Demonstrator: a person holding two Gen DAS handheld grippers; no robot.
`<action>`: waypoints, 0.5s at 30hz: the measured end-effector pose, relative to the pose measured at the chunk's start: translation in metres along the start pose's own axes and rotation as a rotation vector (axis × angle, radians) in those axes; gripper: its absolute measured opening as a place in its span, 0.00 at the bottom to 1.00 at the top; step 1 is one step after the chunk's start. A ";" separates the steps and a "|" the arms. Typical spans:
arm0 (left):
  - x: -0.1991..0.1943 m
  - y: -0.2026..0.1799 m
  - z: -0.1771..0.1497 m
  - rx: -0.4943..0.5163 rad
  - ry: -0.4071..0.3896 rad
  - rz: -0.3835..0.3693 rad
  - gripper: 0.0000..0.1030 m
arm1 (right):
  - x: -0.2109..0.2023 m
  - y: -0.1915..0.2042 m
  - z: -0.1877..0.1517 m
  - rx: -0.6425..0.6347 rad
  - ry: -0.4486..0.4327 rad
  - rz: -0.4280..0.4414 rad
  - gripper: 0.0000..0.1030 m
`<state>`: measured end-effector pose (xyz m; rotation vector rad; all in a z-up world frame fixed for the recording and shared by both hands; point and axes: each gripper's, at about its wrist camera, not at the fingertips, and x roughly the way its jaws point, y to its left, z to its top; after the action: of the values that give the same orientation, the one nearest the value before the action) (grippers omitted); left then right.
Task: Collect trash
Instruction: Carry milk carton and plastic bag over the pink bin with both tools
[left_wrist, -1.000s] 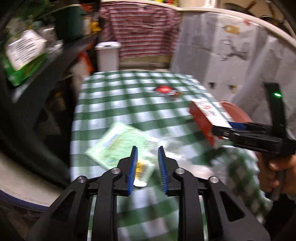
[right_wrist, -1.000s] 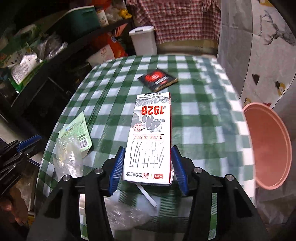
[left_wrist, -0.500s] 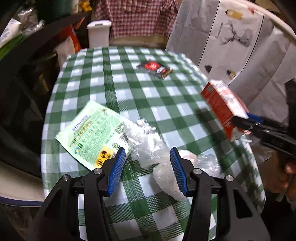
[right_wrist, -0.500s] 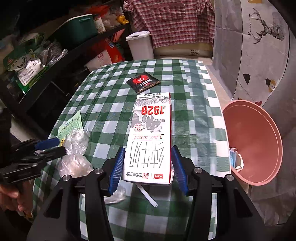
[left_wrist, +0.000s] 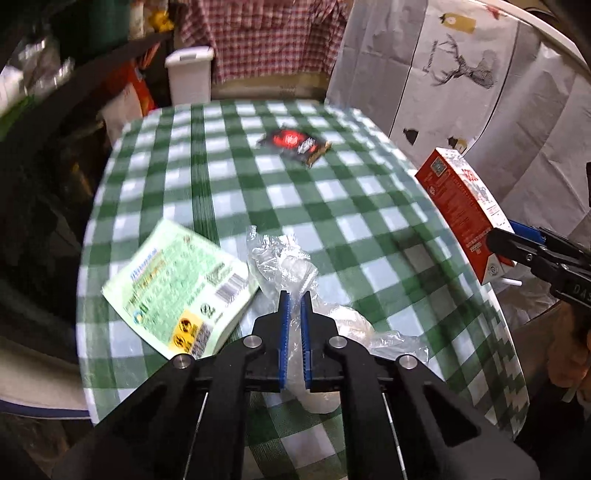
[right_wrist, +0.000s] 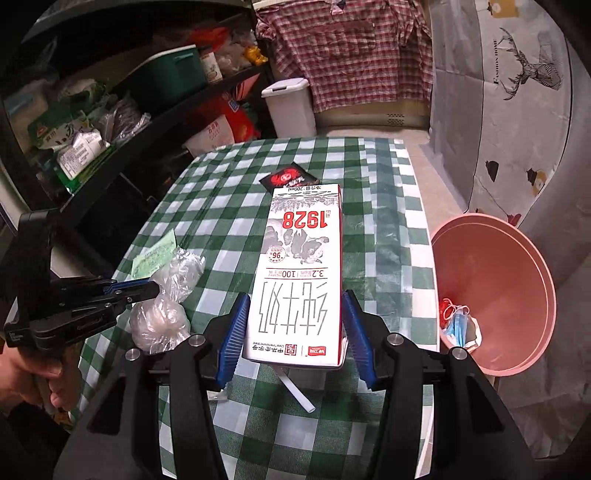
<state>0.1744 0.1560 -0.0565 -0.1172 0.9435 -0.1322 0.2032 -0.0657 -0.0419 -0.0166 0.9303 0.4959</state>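
Note:
My left gripper (left_wrist: 294, 299) is shut on a crumpled clear plastic bag (left_wrist: 284, 269) lying on the green checked table (left_wrist: 221, 177); it also shows in the right wrist view (right_wrist: 147, 291) with the bag (right_wrist: 166, 295). My right gripper (right_wrist: 295, 306) is shut on a red and white milk carton (right_wrist: 299, 273), held above the table's right side; the carton also shows in the left wrist view (left_wrist: 461, 210). A green printed packet (left_wrist: 177, 288) lies left of the bag. A black and red wrapper (left_wrist: 291, 142) lies at the far side.
A pink bin (right_wrist: 495, 295) stands on the floor right of the table, with blue and white scraps inside. A white lidded bin (right_wrist: 290, 107) stands beyond the table. Cluttered shelves (right_wrist: 92, 129) run along the left. A white straw (right_wrist: 299, 395) hangs under the carton.
My left gripper has closed from open onto the plastic bag. My right gripper has carried the carton rightwards towards the pink bin.

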 end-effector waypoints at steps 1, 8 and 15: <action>-0.006 -0.003 0.003 0.001 -0.025 0.006 0.06 | -0.003 -0.001 0.001 0.001 -0.008 0.001 0.50; -0.031 -0.011 0.020 -0.003 -0.139 0.056 0.06 | -0.031 -0.018 0.017 0.008 -0.058 -0.003 0.50; -0.050 -0.024 0.030 0.002 -0.225 0.085 0.06 | -0.069 -0.034 0.029 -0.042 -0.135 -0.058 0.50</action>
<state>0.1682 0.1418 0.0041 -0.0879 0.7223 -0.0404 0.2054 -0.1166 0.0221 -0.0479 0.7849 0.4570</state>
